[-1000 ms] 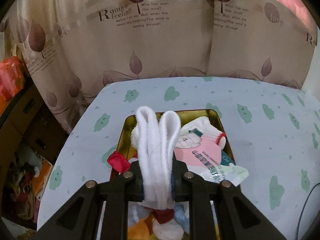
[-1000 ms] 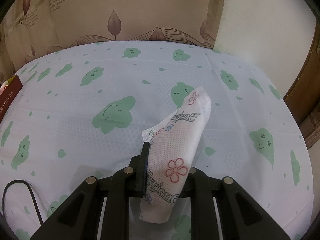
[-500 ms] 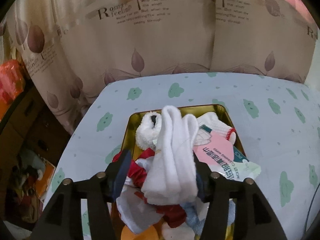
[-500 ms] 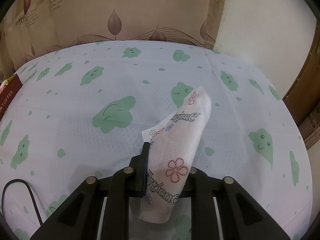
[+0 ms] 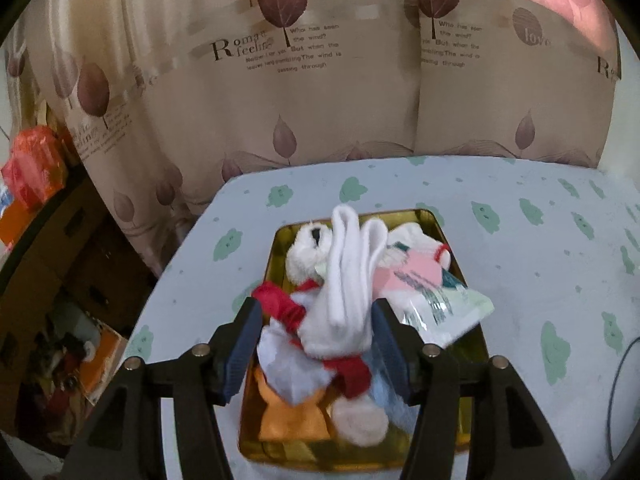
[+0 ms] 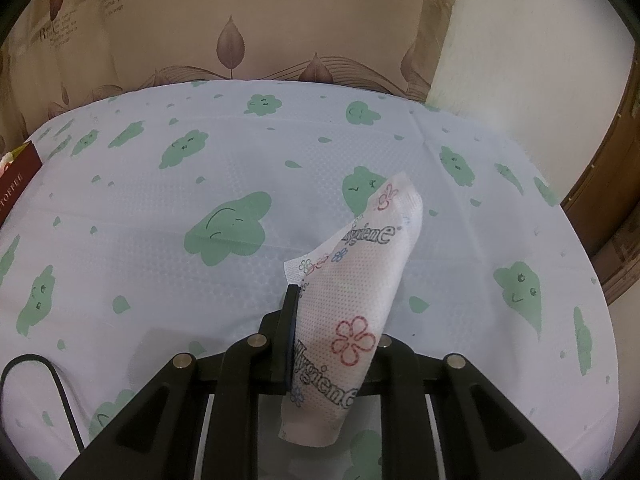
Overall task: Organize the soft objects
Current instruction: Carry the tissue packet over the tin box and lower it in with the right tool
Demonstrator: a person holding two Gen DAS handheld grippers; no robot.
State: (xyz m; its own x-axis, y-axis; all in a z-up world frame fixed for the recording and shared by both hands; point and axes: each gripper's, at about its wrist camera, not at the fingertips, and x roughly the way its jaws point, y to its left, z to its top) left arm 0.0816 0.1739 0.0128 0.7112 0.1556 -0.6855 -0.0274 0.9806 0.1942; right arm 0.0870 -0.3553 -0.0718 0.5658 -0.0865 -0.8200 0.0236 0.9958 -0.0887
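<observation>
A gold tin (image 5: 273, 254) stands on the cloud-print tablecloth in the left wrist view, heaped with soft things. A folded white sock (image 5: 350, 272) lies on top of the heap, beside a white plush (image 5: 306, 250), red cloth (image 5: 280, 306) and a pink packet (image 5: 404, 278). My left gripper (image 5: 316, 310) hangs open just over the tin, its pads standing apart on either side of the sock. In the right wrist view my right gripper (image 6: 336, 316) is shut on a white flower-printed tissue pack (image 6: 372, 248), held above the tablecloth. The pack hides the right finger.
A leaf-print curtain hangs behind the table. A black cable (image 6: 60, 392) lies near the front left, and a maroon box (image 6: 16, 180) sits at the left edge. Past the table's left edge stand cluttered shelves (image 5: 60, 320). A wall and a wooden frame (image 6: 612, 216) close the right.
My left gripper opened and let go of the white sock, which now rests on the heap in the tin; the gripper has drawn back a little. The right gripper has kept still with the tissue pack.
</observation>
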